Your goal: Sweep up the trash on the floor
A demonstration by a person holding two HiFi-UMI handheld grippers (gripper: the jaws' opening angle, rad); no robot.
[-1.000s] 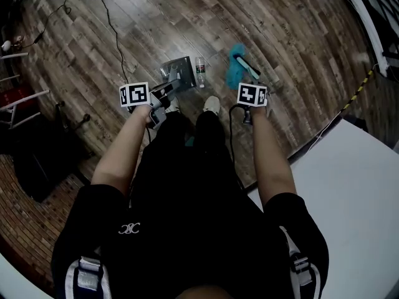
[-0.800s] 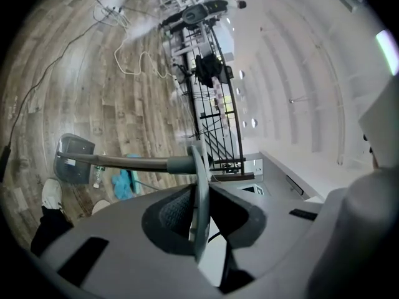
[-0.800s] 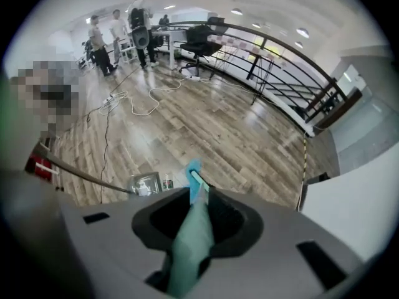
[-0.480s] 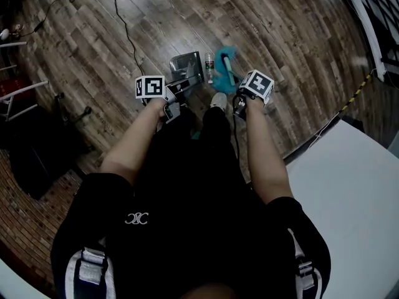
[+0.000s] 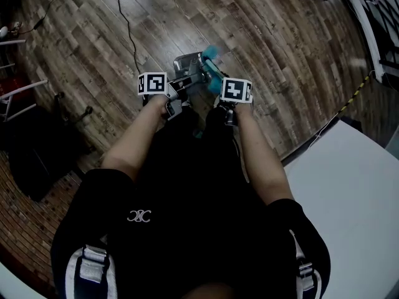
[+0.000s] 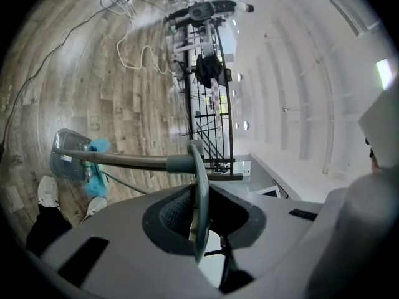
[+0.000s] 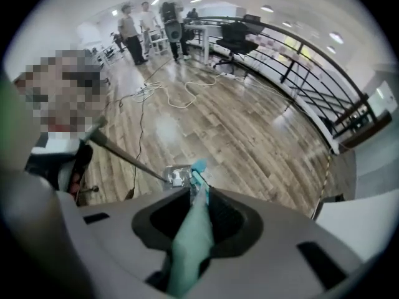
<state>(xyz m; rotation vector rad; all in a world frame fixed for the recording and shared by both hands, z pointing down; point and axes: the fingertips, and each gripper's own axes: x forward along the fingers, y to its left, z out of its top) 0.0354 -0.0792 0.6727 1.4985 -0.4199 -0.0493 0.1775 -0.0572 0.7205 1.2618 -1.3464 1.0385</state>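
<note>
The left gripper (image 6: 198,205) is clamped tight on the grey dustpan handle (image 6: 121,161), and the right gripper (image 7: 196,222) is closed just as firmly on the teal broom handle (image 7: 189,249). Both shafts run down to the wooden floor (image 5: 93,42) just ahead of the person's shoes (image 6: 47,190). There the teal brush head (image 5: 212,75) touches the open side of the grey dustpan (image 5: 186,63) — something pale lies in the pan, too small to name.

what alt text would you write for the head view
Seen from above, a person in black holds the left gripper shut on a grey dustpan and the right gripper on a teal broom, brush at the pan, over a wood-plank floor.
</note>
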